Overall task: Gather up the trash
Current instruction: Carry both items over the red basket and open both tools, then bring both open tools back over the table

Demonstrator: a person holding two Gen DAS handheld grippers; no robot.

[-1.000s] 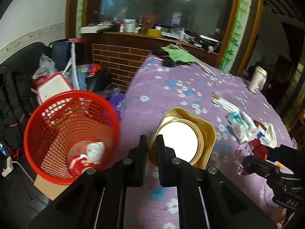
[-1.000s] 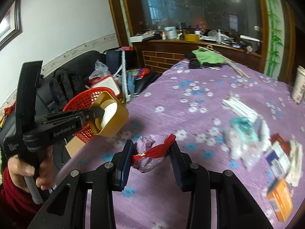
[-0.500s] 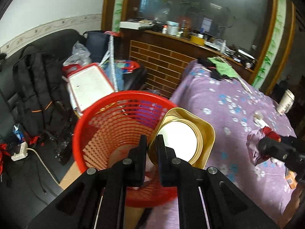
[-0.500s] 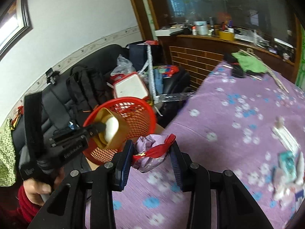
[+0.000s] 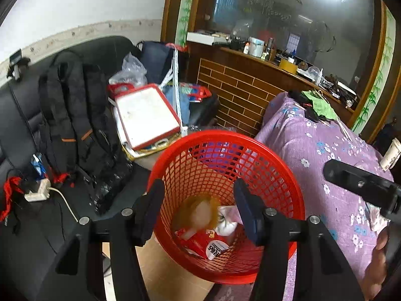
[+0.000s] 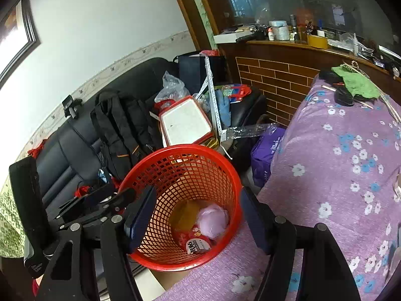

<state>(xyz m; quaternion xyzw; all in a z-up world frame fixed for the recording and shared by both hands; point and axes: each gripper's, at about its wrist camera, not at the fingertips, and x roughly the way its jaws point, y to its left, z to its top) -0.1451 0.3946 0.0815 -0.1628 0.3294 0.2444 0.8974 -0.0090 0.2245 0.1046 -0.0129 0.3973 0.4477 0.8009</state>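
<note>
- Left wrist view: left gripper (image 5: 198, 207) over the red basket (image 5: 288, 173), jaws opening, nothing between them; blurred gold container (image 5: 198, 210) down inside, amid wrappers.
- Right wrist view: right gripper (image 6: 196, 217) likewise opening, released; purple wad (image 6: 213, 219) in the basket (image 6: 140, 170), beside the table's (image 6: 333, 165) near-left edge.

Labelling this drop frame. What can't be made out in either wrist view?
- Gold container: motion-blurred in the left wrist view; shape unreadable.
- Pink wad: blurred in the right wrist view; whether it has landed is unclear.
- Red basket bottom: partly hidden by both grippers' fingers.
- Red packet print: too small to read.
- Table trash: cut off by the frame edge.
</note>
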